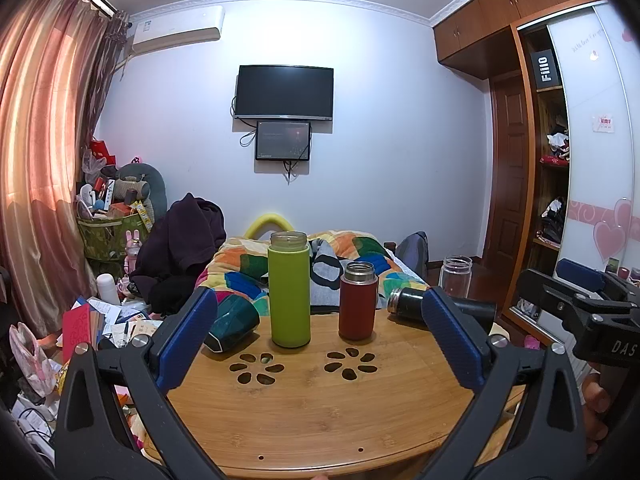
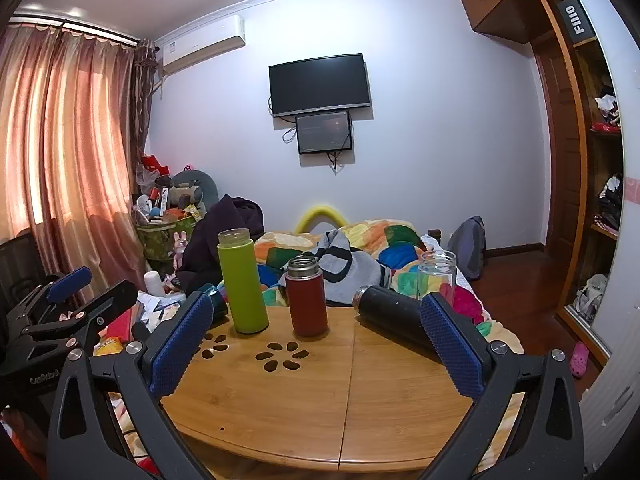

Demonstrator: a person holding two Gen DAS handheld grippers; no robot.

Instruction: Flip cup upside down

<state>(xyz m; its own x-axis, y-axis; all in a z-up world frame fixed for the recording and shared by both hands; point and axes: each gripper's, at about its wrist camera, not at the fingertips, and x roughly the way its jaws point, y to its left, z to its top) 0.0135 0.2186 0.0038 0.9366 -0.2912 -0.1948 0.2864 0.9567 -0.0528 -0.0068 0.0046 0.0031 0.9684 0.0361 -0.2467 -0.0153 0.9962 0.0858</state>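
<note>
Centrally on the round table [image 1: 320, 412], a lime cup [image 1: 289, 292] and red flask [image 1: 358, 302] stand upright, mouths open, contents unseen; at 3 o'clock a black flask [image 2: 394, 314] lies sideways; left gripper [image 1: 320, 344] and right gripper [image 2: 316, 346] spread apart, holding nothing.

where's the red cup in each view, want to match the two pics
Left wrist view: the red cup stands upright right of centre on the wooden table, right of the green bottle.
Right wrist view: the red cup stands just left of centre, again right of the green bottle.
Shared landmark: the black flask lying on its side to the cup's right.
</note>
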